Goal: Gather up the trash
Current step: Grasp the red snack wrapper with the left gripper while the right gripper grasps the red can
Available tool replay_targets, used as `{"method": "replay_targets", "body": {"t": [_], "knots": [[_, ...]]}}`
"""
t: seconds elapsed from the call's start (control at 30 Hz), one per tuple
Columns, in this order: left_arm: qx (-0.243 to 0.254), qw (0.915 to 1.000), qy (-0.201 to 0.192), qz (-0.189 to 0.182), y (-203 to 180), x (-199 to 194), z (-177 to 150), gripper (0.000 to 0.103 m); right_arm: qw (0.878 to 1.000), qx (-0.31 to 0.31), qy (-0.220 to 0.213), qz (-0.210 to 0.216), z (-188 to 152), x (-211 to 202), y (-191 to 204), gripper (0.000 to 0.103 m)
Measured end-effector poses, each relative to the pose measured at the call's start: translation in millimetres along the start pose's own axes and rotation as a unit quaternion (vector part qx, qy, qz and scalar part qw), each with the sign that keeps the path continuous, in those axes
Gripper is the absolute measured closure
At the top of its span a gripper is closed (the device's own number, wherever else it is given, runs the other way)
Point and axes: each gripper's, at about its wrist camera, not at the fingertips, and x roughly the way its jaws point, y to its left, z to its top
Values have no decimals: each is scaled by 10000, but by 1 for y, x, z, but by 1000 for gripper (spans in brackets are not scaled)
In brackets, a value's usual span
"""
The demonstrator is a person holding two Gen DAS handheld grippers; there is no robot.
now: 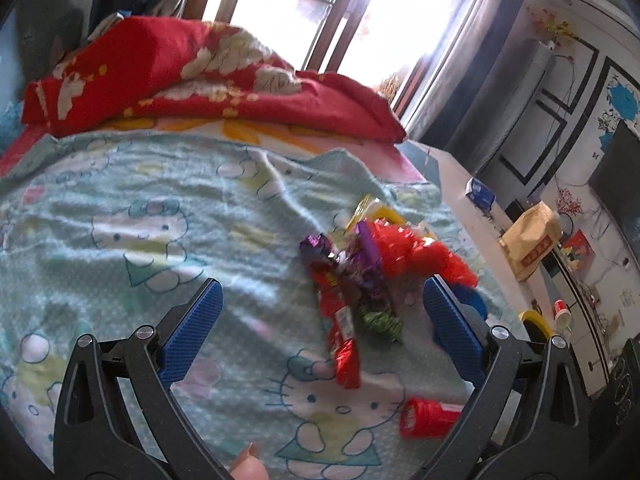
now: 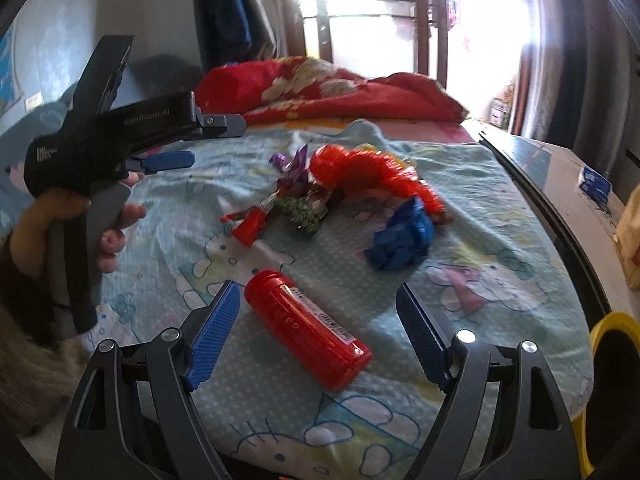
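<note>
On the bed in front of me lies a pale blue cartoon-cat blanket [image 2: 460,240], and scattered across it is the trash I am collecting. Nearest my right gripper [image 2: 318,336], whose blue-padded jaws stand wide apart and hold nothing, a red plastic bottle [image 2: 308,330] lies on its side between the two fingers without touching either. Farther off, near the middle of the blanket, sits a loose heap of wrappers [image 2: 296,196]: purple foil, a green crinkled piece and a red packet. A red mesh bag [image 2: 372,174] lies just to the right of the heap, and a crumpled blue wrapper [image 2: 404,240] rests near it on the right. My left gripper [image 1: 322,316] is also spread open and empty, hovering over the near side of the heap; the right camera shows a hand [image 2: 64,228] gripping its handle at the left. At the far end of the bed a red flowered quilt [image 1: 208,76] is bunched up below a bright window [image 1: 384,12].
</note>
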Motion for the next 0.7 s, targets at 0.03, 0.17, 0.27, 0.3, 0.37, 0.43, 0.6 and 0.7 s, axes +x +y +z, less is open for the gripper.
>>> {"method": "replay_targets", "body": {"t": [0.03, 0.17, 0.27, 0.3, 0.37, 0.43, 0.6, 0.7], "knots": [[-4, 9999, 104, -76, 1, 3, -2, 18, 10000, -57, 37, 22, 0, 4, 1, 25], [1, 9987, 428, -274, 0, 16, -8, 32, 9997, -118, 179, 138, 0, 17, 1, 25], [60, 9970, 678, -373, -4, 27, -17, 43, 9992, -124, 337, 193, -1, 29, 1, 26], [64, 9965, 734, -387, -5, 31, -19, 46, 9990, -136, 365, 215, -2, 32, 2, 26], [69, 9952, 878, -419, -6, 38, -25, 52, 9987, -159, 427, 246, -3, 37, 3, 28], [41, 9940, 988, -465, -7, 44, -30, 58, 9983, -172, 481, 283, -4, 41, 3, 32], [69, 9937, 1048, -401, -6, 49, -35, 72, 9968, -206, 645, 428, -11, 49, 7, 41], [8, 9932, 1073, -441, -2, 48, -35, 88, 9969, -358, 615, 332, -15, 47, 11, 52]]}}
